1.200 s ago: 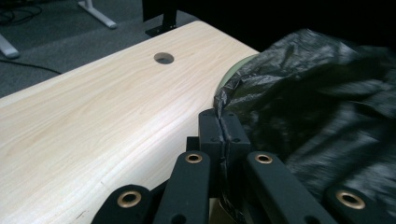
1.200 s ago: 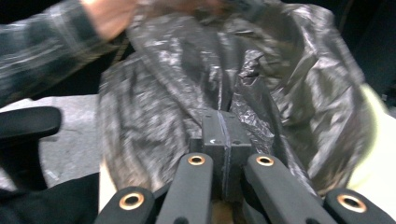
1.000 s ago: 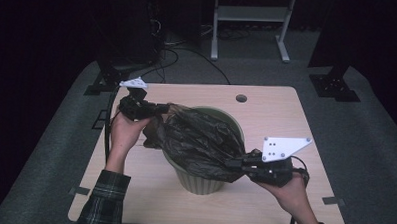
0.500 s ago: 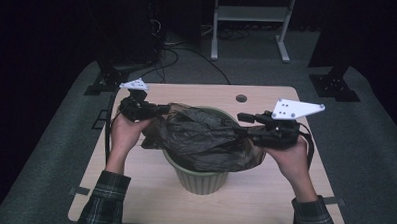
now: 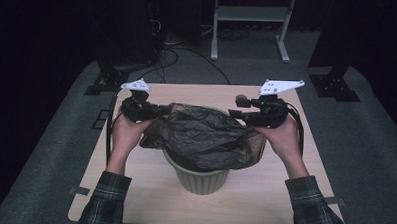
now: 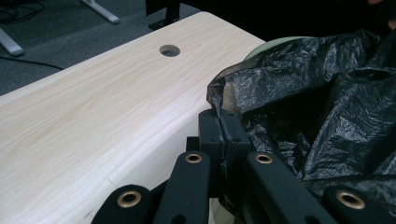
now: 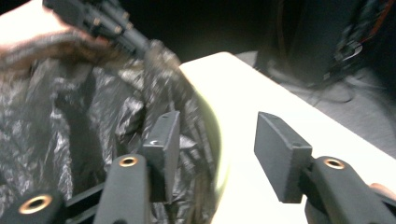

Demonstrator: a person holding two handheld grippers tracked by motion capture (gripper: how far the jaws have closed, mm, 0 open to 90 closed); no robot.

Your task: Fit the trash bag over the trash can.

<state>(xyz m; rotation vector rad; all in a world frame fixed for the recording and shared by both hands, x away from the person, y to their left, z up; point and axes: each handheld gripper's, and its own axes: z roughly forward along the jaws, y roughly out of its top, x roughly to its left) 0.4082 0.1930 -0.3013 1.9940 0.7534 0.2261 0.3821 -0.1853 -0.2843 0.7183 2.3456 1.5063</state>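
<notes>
On the left side of the table (image 5: 133,190), the left gripper (image 5: 159,110) is clamped on the rim of the black bin bag (image 5: 205,137). In the left gripper view its jaws meet flat on a fold of the plastic, right at the bag's edge (image 6: 219,100), so that corner is anchored. Hand steady, close to the far-left lip of the green bin (image 5: 199,177).

Centre: the bag lies crumpled over the bin's mouth, mostly bunched on top, with a skirt hanging over the near rim. The bin stands upright mid-table. The bag is not yet spread round the lip, by my reading.

Right side: the right gripper (image 5: 239,107) hovers at the far-right of the bin, jaws apart and just been opening, nothing between them. In the right gripper view the pads (image 7: 163,140) straddle the pale green rim (image 7: 219,163), plastic to one side, bare tabletop to the other.

Notes on doing this step well:
- Keep the left pinch firm; it is the anchor to pull against.
- The right jaws should take one layer of the bag's edge, not a wad, and not the bin wall with it.
- Close fully before pulling, then draw outward and down over the lip.
- Pull gently, as thin film may tear, and a hard tug could tip the bin.
</notes>
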